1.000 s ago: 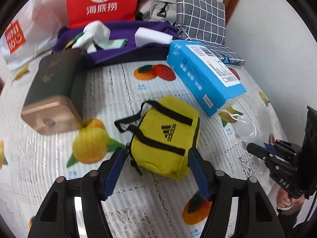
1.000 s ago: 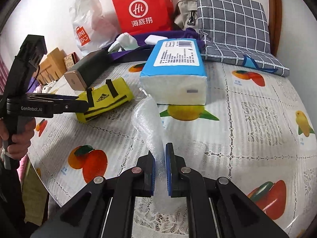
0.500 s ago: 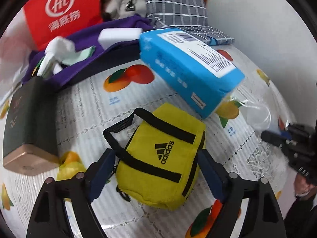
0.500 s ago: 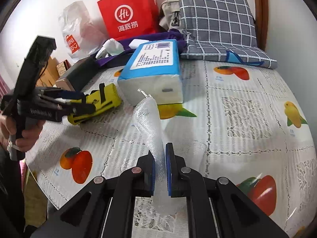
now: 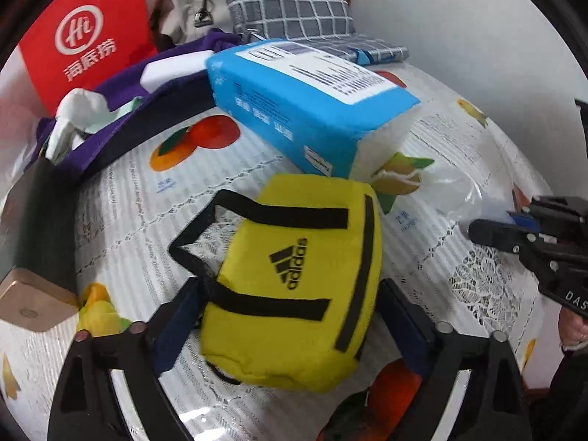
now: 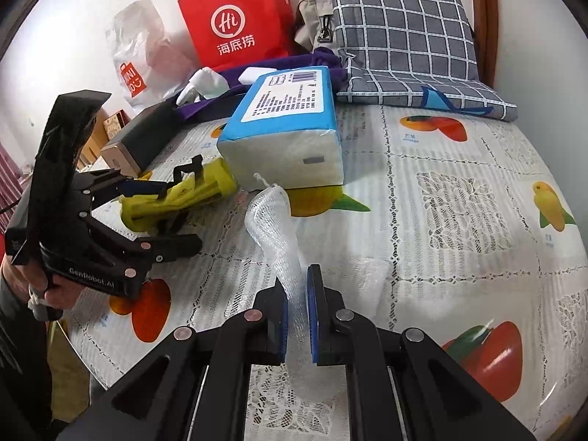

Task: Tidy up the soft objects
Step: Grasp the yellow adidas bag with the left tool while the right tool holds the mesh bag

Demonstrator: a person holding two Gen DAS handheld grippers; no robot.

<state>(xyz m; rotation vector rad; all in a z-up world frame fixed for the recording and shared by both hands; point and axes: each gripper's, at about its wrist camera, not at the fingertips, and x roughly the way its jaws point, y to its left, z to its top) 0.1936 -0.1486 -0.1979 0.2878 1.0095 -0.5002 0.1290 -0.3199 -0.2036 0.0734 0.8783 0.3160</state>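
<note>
A yellow Adidas pouch (image 5: 294, 279) with black straps lies on the fruit-print tablecloth (image 5: 121, 198). My left gripper (image 5: 290, 316) has a blue pad on each side of the pouch, jaws wide, touching its sides. It also shows in the right wrist view (image 6: 161, 213) around the pouch (image 6: 183, 194). My right gripper (image 6: 296, 316) is shut on a clear mesh foam sleeve (image 6: 275, 228), which stands up from the fingers. The right gripper shows at the right edge of the left wrist view (image 5: 488, 231). A blue tissue pack (image 6: 290, 128) lies just behind.
A dark box with a gold end (image 6: 139, 143), purple cloth with white items (image 5: 121, 117), a red paper bag (image 6: 239, 18), a white plastic bag (image 6: 143, 55), a beige bag (image 6: 316, 18) and a grey checked cushion (image 6: 404, 36) crowd the back. A wall stands at the right.
My left gripper has moved forward so the yellow pouch sits deeper between its pads. The right gripper keeps hold of the foam sleeve and has shifted slightly.
</note>
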